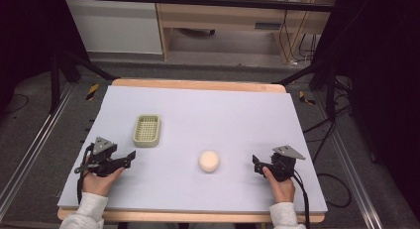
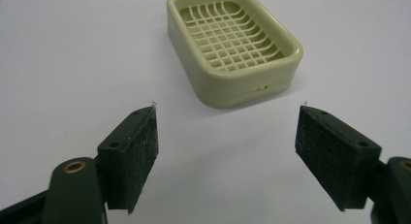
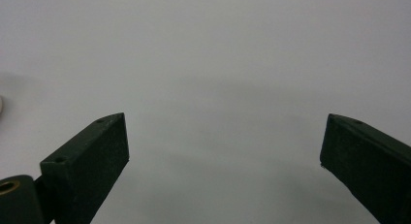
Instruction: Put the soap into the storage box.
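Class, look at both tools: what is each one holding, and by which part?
Nothing is held. The left tool and the right tool are both open, with only bare table between their jaws.

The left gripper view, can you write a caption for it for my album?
Open left gripper faces an empty, pale green soap dish on the white table.

On the worktop (image 1: 198,110) we see 2 things: the soap dish (image 1: 147,130) lies left of centre, and the soap bar (image 1: 209,161) sits nearer us to its right. The left hand-held gripper (image 1: 130,157) rests just before the dish, the right hand-held gripper (image 1: 255,164) right of the bar.
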Demonstrator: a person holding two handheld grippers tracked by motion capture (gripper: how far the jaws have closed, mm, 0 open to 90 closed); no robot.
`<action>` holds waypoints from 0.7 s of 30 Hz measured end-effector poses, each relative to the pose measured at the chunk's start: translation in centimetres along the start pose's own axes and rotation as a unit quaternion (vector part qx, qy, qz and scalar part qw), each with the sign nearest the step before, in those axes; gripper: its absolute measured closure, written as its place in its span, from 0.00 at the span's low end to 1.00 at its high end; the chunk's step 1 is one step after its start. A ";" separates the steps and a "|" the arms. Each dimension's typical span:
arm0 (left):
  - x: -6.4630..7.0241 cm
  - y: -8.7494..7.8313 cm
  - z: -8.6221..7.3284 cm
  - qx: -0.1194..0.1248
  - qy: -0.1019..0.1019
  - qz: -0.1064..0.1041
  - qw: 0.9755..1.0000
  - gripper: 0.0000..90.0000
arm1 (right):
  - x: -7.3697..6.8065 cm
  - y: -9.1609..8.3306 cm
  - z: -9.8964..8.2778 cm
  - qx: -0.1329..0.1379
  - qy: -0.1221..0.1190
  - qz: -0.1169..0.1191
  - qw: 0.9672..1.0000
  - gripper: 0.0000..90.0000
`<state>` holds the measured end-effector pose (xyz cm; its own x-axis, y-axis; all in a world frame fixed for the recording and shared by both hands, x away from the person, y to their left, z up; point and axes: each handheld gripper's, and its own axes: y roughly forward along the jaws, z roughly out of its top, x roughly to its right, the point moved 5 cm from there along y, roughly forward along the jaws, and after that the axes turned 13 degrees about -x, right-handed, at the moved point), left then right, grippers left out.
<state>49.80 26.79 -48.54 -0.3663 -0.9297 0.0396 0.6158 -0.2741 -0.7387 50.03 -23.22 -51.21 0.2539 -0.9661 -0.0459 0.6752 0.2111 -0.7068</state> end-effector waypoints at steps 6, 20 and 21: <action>1.2 -0.4 1.2 0.018 0.007 -0.012 1.000 0.26 | 0.2 0.1 0.0 -0.002 0.007 0.006 1.000 0.05; 3.1 -0.3 2.6 0.023 0.021 -0.047 0.998 0.25 | -0.1 0.1 -0.1 -0.004 -0.003 0.006 1.000 0.05; 3.2 -0.3 2.6 0.023 0.022 -0.046 0.998 0.25 | -0.1 0.1 -0.1 -0.003 -0.004 0.005 1.000 0.05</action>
<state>50.30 23.21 -46.45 -0.4520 -0.8888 0.0755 0.6096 -0.3696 -0.7013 50.05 -23.10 -51.33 0.2660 -0.9628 -0.0474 0.6688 0.2197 -0.7102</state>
